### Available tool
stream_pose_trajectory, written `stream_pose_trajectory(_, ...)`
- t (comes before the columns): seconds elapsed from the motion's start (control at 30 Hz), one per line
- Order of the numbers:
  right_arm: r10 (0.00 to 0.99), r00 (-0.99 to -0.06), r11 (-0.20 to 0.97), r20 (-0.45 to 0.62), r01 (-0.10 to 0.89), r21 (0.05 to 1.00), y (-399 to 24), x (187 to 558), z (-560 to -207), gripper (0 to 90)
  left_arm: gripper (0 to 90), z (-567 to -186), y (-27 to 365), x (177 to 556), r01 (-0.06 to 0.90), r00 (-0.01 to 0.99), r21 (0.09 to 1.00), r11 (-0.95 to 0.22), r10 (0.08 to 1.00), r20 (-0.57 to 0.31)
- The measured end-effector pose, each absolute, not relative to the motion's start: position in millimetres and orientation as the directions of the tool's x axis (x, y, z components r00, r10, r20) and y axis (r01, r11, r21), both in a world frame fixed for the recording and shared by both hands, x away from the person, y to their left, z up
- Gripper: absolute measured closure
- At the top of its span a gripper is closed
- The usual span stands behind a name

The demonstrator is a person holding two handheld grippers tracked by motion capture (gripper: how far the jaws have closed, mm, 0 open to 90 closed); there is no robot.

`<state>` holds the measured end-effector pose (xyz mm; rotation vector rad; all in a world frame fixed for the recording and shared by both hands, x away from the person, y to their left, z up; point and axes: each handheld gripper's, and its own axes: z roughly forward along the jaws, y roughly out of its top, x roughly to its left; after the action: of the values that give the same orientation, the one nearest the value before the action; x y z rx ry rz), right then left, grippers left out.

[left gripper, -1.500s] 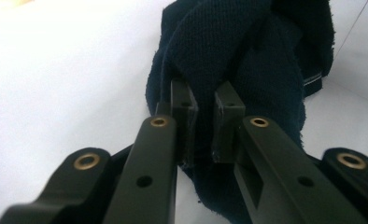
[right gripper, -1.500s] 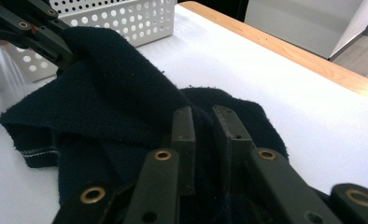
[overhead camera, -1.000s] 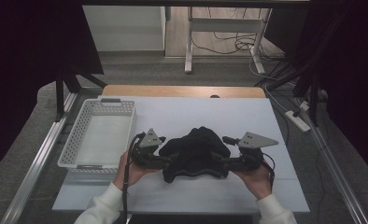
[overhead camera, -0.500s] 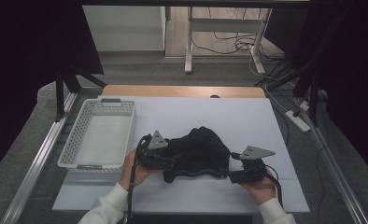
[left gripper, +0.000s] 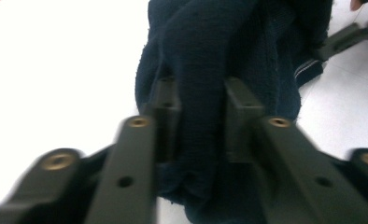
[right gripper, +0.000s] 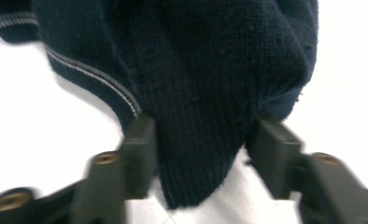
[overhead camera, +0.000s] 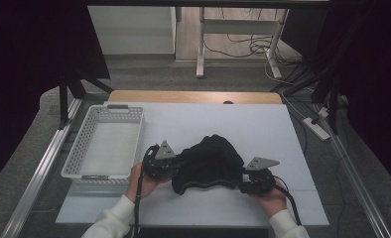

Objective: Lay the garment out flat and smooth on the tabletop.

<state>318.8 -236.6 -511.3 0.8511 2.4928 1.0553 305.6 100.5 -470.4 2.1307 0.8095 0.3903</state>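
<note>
1. A dark knitted garment (overhead camera: 209, 163) lay bunched in a heap on the white table (overhead camera: 263, 124), near the front edge and a little right of the middle.
2. The left gripper (overhead camera: 176, 166) was at the left side of the heap, held by the person's left hand (overhead camera: 141, 181). Its jaws had just been closing, and in the left gripper view a thick fold of the garment (left gripper: 205, 84) was pinched between them, with both pads against the cloth.
3. The right gripper (overhead camera: 242, 184) was at the right front side of the heap, in the right hand (overhead camera: 270, 198). Its jaws had just been closing too. In the right gripper view a ribbed edge of the garment (right gripper: 201, 116) hung between them; the left pad was touching the cloth, but a small gap showed beside the right pad, so the grip was not yet closed.
4. A thin pale stripe ran along a hem of the garment in the right gripper view.
5. A white perforated basket (overhead camera: 74, 158) stood on the table at the left, just beside the left gripper and apart from the garment.
</note>
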Motion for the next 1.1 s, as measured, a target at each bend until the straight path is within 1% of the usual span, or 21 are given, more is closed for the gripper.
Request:
stream_pose_trajectory(0.03,0.623,-0.781,0.559,-0.045,0.404,0.724,-236,319,-512,61.3,74.9,-470,102,305,0.414,0.748,0.78,-0.47,0.664,0.002)
stream_pose_trajectory(0.07,0.621,-0.783,0.558,-0.042,0.404,0.725,-237,319,-511,66.7,75.7,-470,103,305,0.413,0.748,0.783,-0.465,0.664,0.0)
stream_pose_trajectory(0.1,0.621,-0.783,0.555,-0.04,0.403,0.728,-237,320,-510,70.2,76.3,-468,104,305,0.409,0.748,0.787,-0.461,0.663,-0.001)
stream_pose_trajectory(0.17,0.619,-0.785,0.548,-0.035,0.399,0.735,-240,320,-505,74.3,76.9,-465,106,304,0.403,0.748,0.798,-0.448,0.663,-0.006)
stream_pose_trajectory(0.23,0.616,-0.787,0.532,-0.031,0.387,0.753,-245,319,-496,76.3,77.3,-460,109,302,0.395,0.749,0.811,-0.432,0.662,-0.012)
stream_pose_trajectory(0.4,0.63,-0.772,0.472,-0.08,0.3,0.829,-255,309,-457,77.8,77.7,-443,117,299,0.369,0.744,0.851,-0.374,0.668,-0.029)
stream_pose_trajectory(0.5,0.639,-0.764,0.425,-0.09,0.253,0.869,-261,302,-434,78.0,77.7,-434,121,296,0.351,0.743,0.875,-0.335,0.667,-0.043)
stream_pose_trajectory(0.63,0.643,-0.759,0.394,-0.103,0.212,0.894,-268,295,-413,78.0,77.7,-425,123,295,0.336,0.74,0.89,-0.307,0.671,-0.048)
stream_pose_trajectory(0.73,0.646,-0.757,0.383,-0.101,0.206,0.901,-270,295,-409,77.9,77.5,-425,124,298,0.34,0.732,0.892,-0.299,0.679,-0.051)
stream_pose_trajectory(1.1,0.65,-0.755,0.39,-0.086,0.234,0.891,-263,311,-423,77.4,76.6,-439,124,311,0.384,0.71,0.876,-0.293,0.7,-0.077)
